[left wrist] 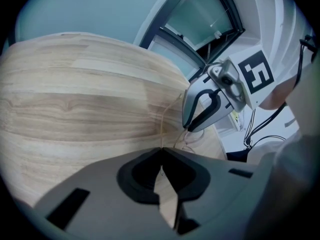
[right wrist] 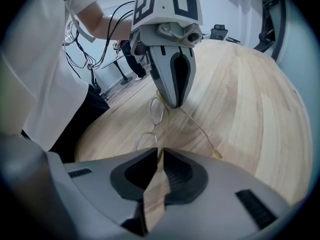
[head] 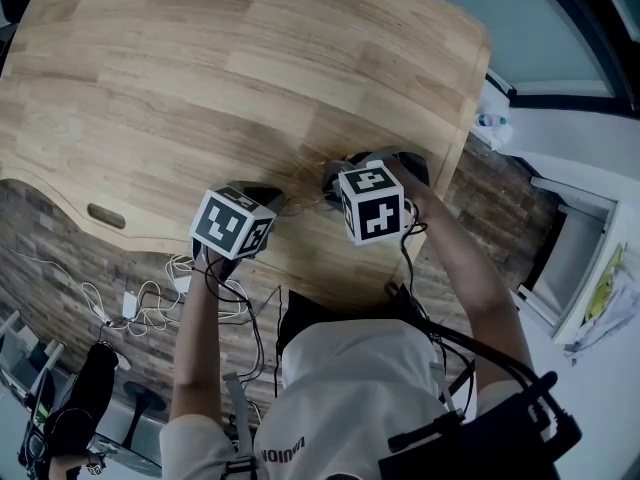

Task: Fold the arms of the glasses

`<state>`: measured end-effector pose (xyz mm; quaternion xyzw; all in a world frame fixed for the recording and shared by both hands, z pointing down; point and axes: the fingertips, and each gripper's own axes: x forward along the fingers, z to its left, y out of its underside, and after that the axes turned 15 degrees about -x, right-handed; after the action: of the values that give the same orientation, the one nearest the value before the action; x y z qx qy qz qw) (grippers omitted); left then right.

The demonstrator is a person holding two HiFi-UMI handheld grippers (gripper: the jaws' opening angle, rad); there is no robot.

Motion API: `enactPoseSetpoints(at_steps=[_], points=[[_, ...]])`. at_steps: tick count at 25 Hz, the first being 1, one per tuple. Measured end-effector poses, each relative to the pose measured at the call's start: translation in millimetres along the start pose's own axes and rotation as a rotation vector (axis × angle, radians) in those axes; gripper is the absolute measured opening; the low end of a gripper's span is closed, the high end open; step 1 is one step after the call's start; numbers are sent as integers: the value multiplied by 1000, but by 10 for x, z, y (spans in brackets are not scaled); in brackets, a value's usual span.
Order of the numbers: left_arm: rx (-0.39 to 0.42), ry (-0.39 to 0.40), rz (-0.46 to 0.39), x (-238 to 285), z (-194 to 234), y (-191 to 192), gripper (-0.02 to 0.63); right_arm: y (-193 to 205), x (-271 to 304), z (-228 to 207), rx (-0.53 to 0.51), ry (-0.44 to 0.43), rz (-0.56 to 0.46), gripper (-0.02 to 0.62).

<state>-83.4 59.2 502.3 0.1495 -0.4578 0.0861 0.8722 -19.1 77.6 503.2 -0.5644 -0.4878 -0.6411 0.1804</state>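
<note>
Midway through a fiddly job: a pair of thin wire-framed glasses [right wrist: 154, 126] lies on the pale wooden tabletop [head: 200, 88], close to its near edge and towards its right-hand end. It sits between the two hand-held grippers that a person works from that edge. The left gripper [left wrist: 161, 150] has its jaws drawn together on a fine strand of the frame — seen from across, its tips come down just where the far lens meets the side arm. The right gripper [right wrist: 159, 151] points down at the opposite end, its jaws closed to a sliver at the rim of the near lens, which it appears to pinch. One arm [right wrist: 200, 131] of the glasses lies stretched out across the wood, away from the lenses, its earpiece tip resting on the tabletop — plainly not yet folded. The second arm cannot be made out in any view, so whether it is already tucked in is uncertain. On this showing the folding is at best half done. The frame is steadied at both ends, and the outstretched arm has yet to be swung in against the lenses.
</note>
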Motion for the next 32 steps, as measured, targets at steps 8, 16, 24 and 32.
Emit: enactPoseSetpoints(at_steps=[8, 16, 24, 32], points=[[32, -33, 13, 9, 17, -11, 26, -4, -48, -25, 36, 12, -45, 95], [114, -91, 11, 8, -18, -28, 25, -5, -118, -63, 136, 32, -161, 95], [121, -131, -5, 13, 13, -53, 23, -38, -142, -25, 274, -19, -333, 95], [155, -164, -20, 10, -36, -55, 23, 7, -184, -40, 353, 13, -450, 95]])
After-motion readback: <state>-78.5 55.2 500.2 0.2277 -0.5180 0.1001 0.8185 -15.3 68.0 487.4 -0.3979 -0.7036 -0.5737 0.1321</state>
